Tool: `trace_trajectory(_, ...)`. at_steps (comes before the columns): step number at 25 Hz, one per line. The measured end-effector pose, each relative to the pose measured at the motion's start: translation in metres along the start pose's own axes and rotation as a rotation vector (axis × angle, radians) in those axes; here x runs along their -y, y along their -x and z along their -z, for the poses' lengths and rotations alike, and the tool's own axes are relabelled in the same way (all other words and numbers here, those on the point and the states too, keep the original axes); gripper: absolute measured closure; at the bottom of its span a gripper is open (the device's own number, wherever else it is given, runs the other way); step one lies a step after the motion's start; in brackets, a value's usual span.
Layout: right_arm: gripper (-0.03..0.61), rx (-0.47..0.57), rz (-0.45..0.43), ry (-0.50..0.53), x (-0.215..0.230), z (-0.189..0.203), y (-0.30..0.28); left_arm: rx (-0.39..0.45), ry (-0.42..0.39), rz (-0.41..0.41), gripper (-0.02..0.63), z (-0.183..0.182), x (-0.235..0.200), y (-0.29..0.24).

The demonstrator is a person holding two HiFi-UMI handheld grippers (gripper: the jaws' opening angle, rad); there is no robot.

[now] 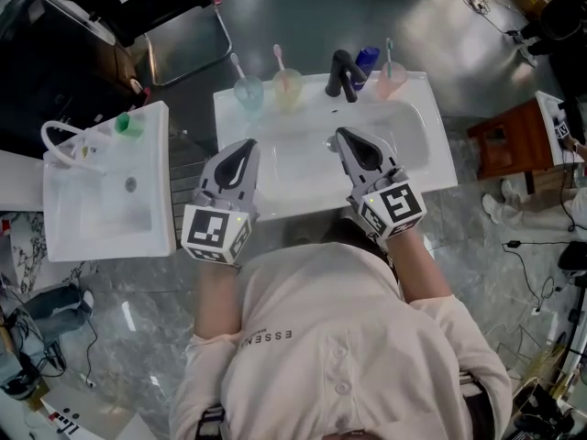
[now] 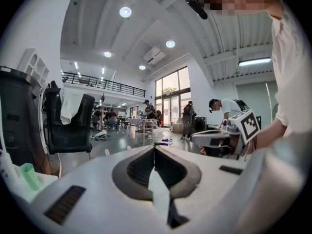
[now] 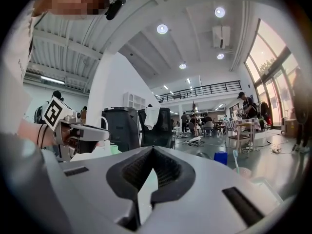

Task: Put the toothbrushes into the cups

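Seen from overhead, a person extends both forearms [image 1: 415, 262] forward, the left gripper [image 1: 248, 147] and right gripper [image 1: 343, 136] side by side but apart, pointing ahead almost level (marker cubes [image 1: 217, 232] nearest the body), each with jaws closed on nothing.

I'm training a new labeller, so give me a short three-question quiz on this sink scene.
1. How many cups stand at the back of the sink?
2. True or false: the left gripper holds a toothbrush.
3. What stands between the yellow cup and the pink cup: A) black faucet, B) soap bar, C) mirror?
Key: 1. three, with the blue cup; 2. false; 3. A.
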State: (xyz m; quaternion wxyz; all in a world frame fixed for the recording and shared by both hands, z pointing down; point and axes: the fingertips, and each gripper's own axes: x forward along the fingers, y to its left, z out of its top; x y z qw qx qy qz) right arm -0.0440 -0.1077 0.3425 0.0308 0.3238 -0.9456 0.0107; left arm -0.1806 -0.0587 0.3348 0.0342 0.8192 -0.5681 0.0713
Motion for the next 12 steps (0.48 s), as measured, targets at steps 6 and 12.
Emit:
trace_trajectory(6, 0.565, -0.002, 0.019, 0.005, 0.002, -0.002, 0.0, 0.014, 0.007, -0.003, 0.612, -0.004, -0.003, 0.002)
trace_trajectory(12, 0.565, 0.001, 0.019, 0.011, -0.008, 0.0, -0.001, 0.02, 0.009, -0.002, 0.612, -0.001, -0.005, 0.01)
